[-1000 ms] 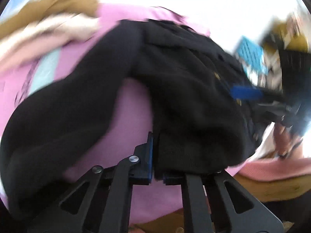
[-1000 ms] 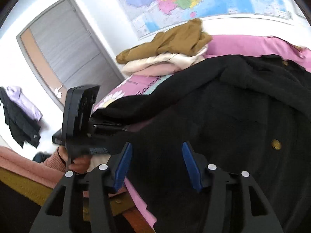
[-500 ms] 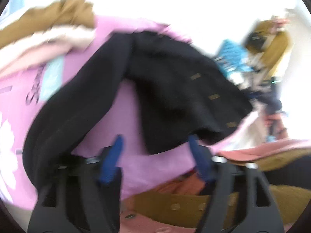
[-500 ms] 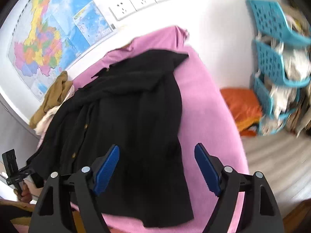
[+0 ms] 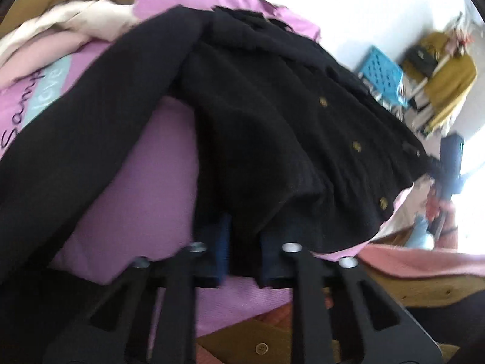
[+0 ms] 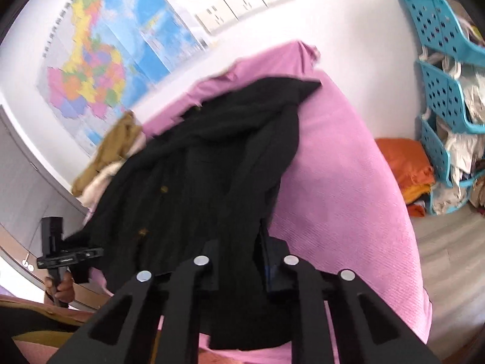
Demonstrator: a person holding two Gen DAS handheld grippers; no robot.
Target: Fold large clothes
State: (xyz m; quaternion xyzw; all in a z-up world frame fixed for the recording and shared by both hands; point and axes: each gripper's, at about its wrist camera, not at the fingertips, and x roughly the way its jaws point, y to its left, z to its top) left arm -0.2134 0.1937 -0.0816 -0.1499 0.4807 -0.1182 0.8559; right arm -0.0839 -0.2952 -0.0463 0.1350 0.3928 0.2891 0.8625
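Note:
A black cardigan (image 5: 272, 115) with gold buttons lies spread on the pink bed cover (image 5: 157, 163), one long sleeve (image 5: 75, 139) stretching to the left. My left gripper (image 5: 245, 242) is closing on the near hem, with black fabric pinched between its blue pads. In the right wrist view the same cardigan (image 6: 197, 182) runs away from me. There my right gripper (image 6: 239, 251) is closing on the hem's other end, cloth bunched between its fingers. Each gripper shows small in the other's view: the right gripper (image 5: 451, 163), and the left gripper (image 6: 57, 251) held by a hand.
A pile of brown, cream and pink clothes (image 5: 75, 15) sits at the far left of the bed. A blue basket rack (image 6: 439, 91) full of things and orange cloth (image 6: 406, 163) stand on the floor to the right. A map (image 6: 106, 60) hangs on the wall.
The left gripper let go of the cardigan, stood open, and has closed on its hem again. The right gripper swung to the garment's right side, stood open, and has now closed on the hem.

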